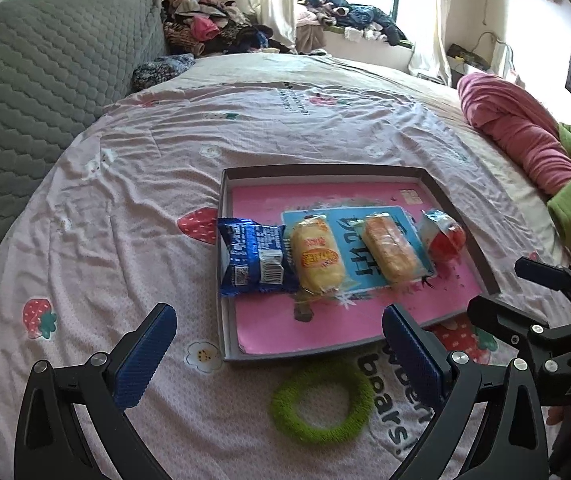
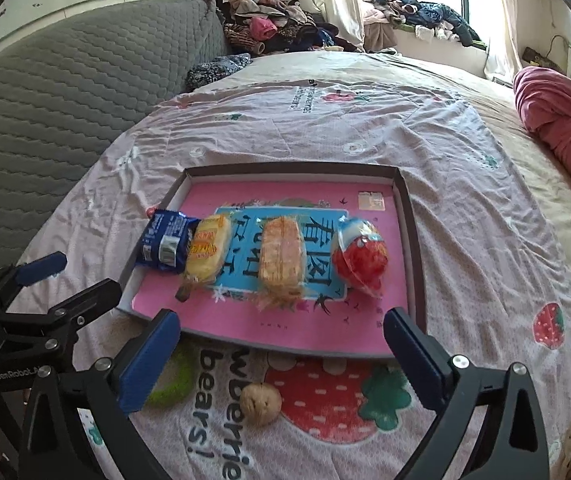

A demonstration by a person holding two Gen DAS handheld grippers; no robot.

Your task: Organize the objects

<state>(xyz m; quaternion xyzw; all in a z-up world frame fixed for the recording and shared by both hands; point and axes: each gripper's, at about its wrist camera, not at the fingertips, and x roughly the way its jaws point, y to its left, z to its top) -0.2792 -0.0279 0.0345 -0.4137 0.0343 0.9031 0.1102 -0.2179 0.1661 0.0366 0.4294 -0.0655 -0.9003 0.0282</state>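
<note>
Now both tools [image 1: 279, 354] [image 2: 281, 354] gape wide, empty, w/ snack tray [image 2: 411, 240] just beyond.

we see a shallow grey tray [image 2: 412, 240] with a pink floor on the bed, holding four snacks in a row: a blue packet [image 2: 163, 242] overhanging the left rim, a yellow cake [image 2: 205, 256], an orange cake [image 2: 281, 256], a red-and-white egg [image 2: 361, 256]. a green ring [image 1: 321, 400] and a walnut [image 2: 260, 402] lie just outside, near its front edge.
</note>
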